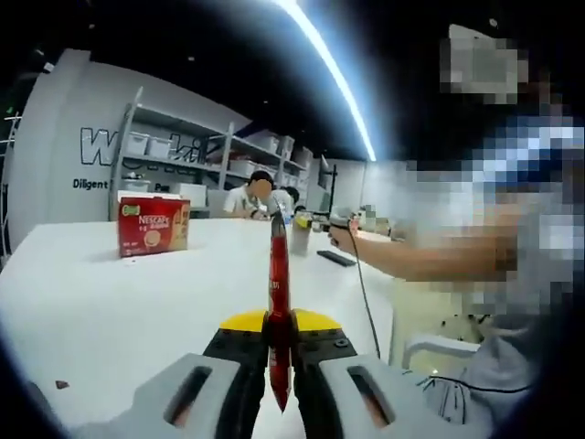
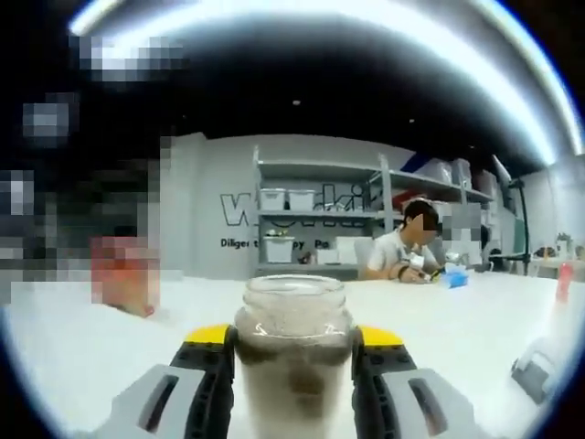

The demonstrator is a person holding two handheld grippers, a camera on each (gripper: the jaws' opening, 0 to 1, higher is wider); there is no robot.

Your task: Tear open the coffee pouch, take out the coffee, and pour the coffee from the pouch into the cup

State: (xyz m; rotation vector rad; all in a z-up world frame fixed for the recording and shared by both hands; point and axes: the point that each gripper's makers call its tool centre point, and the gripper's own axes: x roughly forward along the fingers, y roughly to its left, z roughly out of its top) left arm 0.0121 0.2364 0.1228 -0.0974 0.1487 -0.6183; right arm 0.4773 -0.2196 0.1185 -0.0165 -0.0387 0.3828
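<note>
Glass jar [image 2: 294, 366] base cut off below right tongs [image 2: 294, 352]

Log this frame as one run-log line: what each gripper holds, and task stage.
left gripper: shut on red coffee pouch, upright | right gripper: shut on glass jar | stage: pouring not started | table: Nescafe box

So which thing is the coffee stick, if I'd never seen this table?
Start at the big white table. At its near edge the left claw is shut on a thin red coffee stick standing upright. Unlike the squat red Nescafe box farther back, it is narrow and tall.
</note>
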